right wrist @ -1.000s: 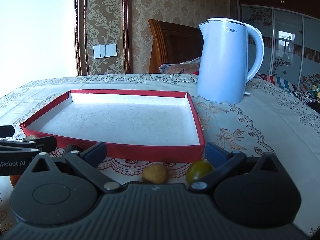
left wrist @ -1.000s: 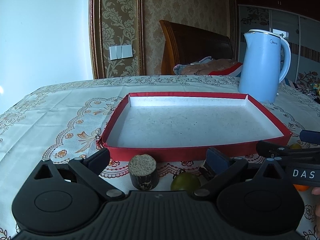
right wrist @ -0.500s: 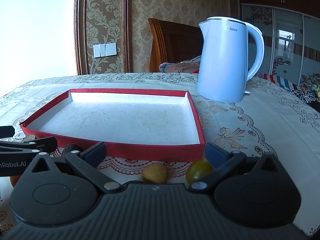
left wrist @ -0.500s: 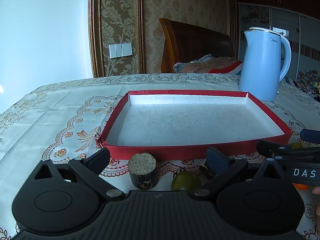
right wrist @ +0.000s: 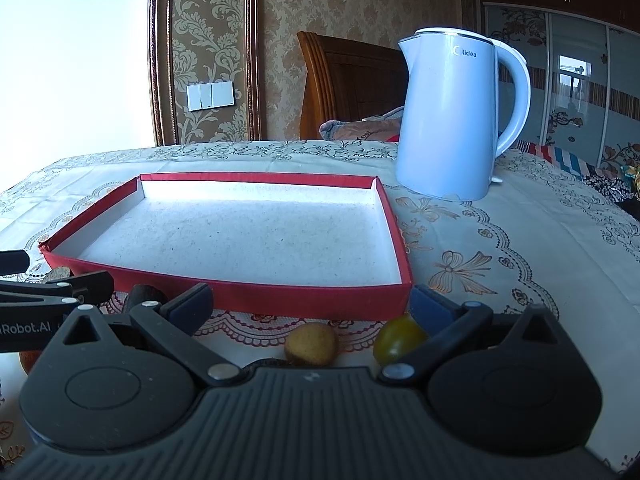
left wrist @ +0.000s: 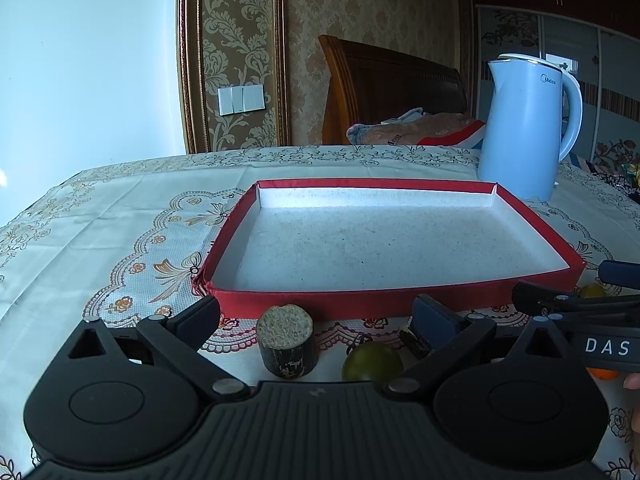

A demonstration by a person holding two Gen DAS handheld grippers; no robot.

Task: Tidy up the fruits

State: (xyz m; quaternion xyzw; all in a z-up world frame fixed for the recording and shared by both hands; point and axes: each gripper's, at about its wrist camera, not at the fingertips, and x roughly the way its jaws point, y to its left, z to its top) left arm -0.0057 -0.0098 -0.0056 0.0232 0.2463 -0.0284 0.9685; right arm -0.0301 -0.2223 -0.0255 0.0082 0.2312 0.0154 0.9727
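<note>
Nothing's sorted yet as far as I can tell: the red tray (left wrist: 400, 303) sits bare mid-tabletop, long axis running left-right, with all the fruit lined up along its near wall. Left gripper (left wrist: 316, 320) has jaws wide open around the dark cut stub (left wrist: 286, 340), standing upright, and a green fruit (left wrist: 372, 361); right gripper (right wrist: 310, 306) is open too, around a brown fruit (right wrist: 312, 344) and a yellow-green one (right wrist: 398, 338).

Your table (left wrist: 100, 232), in a floral lace cloth | red-rimmed tray (left wrist: 400, 300) at centre | blue kettle (left wrist: 524, 128) behind | dark cut cylinder (left wrist: 286, 340), green fruit (left wrist: 372, 362), brown fruit (right wrist: 312, 344) along tray's near edge
</note>
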